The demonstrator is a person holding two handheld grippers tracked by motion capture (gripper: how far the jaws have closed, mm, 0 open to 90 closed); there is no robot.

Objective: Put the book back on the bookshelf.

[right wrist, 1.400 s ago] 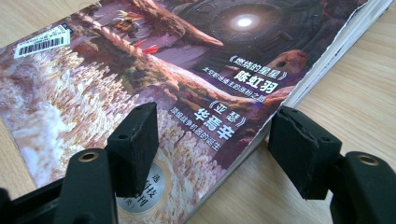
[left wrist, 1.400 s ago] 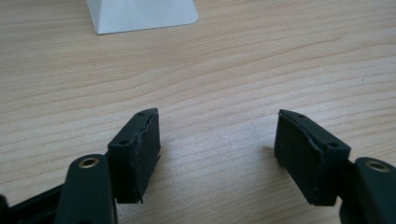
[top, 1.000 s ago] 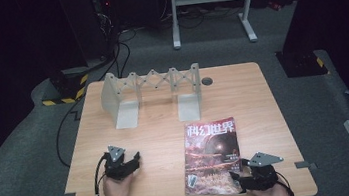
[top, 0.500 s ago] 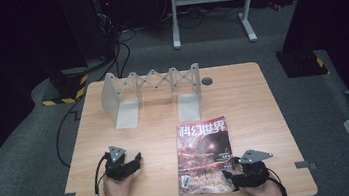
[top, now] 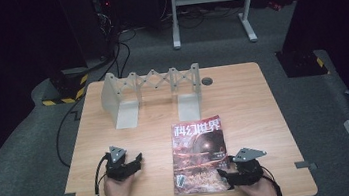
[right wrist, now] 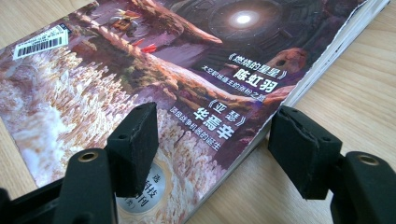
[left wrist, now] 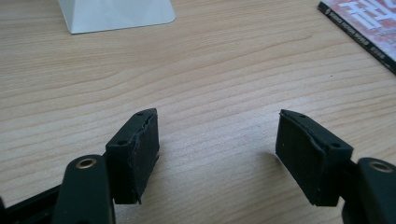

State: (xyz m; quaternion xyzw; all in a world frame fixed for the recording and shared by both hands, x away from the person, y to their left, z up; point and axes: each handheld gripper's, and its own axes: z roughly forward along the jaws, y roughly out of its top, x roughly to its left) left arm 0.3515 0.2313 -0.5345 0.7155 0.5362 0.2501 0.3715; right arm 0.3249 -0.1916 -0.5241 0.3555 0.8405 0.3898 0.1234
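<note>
From above, your magazine [top: 199,156] lies flat on the desk [top: 248,99], titled 科幻世界, just in front of the grey expanding rack [top: 154,93]. Your right claw [top: 227,171] sits at its near right corner; your left claw [top: 137,159] rests well apart on bare wood.

In the left gripper view, your left claw [left wrist: 217,154] stands wide open over the bare desk.

In the right gripper view, your right claw [right wrist: 212,149] is open, straddling the magazine's [right wrist: 140,70] edge without pressing it. You can read 陈虹羽 and 华焉辛, with a barcode label [right wrist: 41,42] at the far corner.
</note>
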